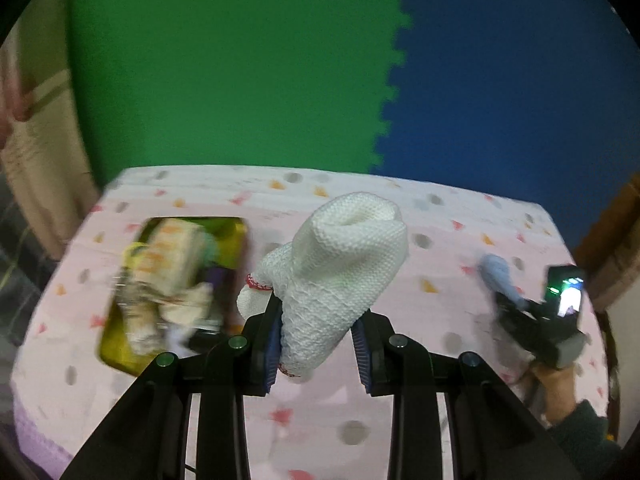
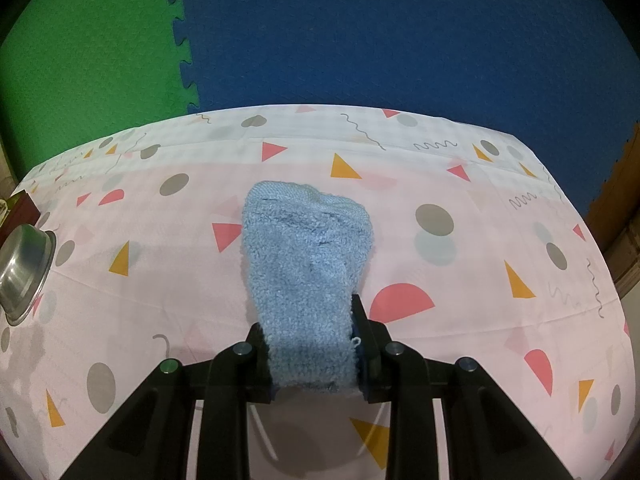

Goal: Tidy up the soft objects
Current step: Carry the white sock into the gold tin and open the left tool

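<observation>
The left gripper (image 1: 316, 344) squeezes a white sock (image 1: 336, 272) above the table (image 1: 440, 360), beside the tray (image 1: 116, 356) near the left edge. The right gripper (image 2: 316, 364) pinches a blue sock (image 2: 308, 272) mid-table. Next (I think) both go in the tray.

- The left gripper (image 1: 316, 336) points forward over the table, its jaws closed on a white sock (image 1: 336, 264).
- The right gripper (image 2: 314, 360) clamps a blue sock (image 2: 308, 264) between its jaws; a bare hand (image 1: 554, 384) holds it.
</observation>
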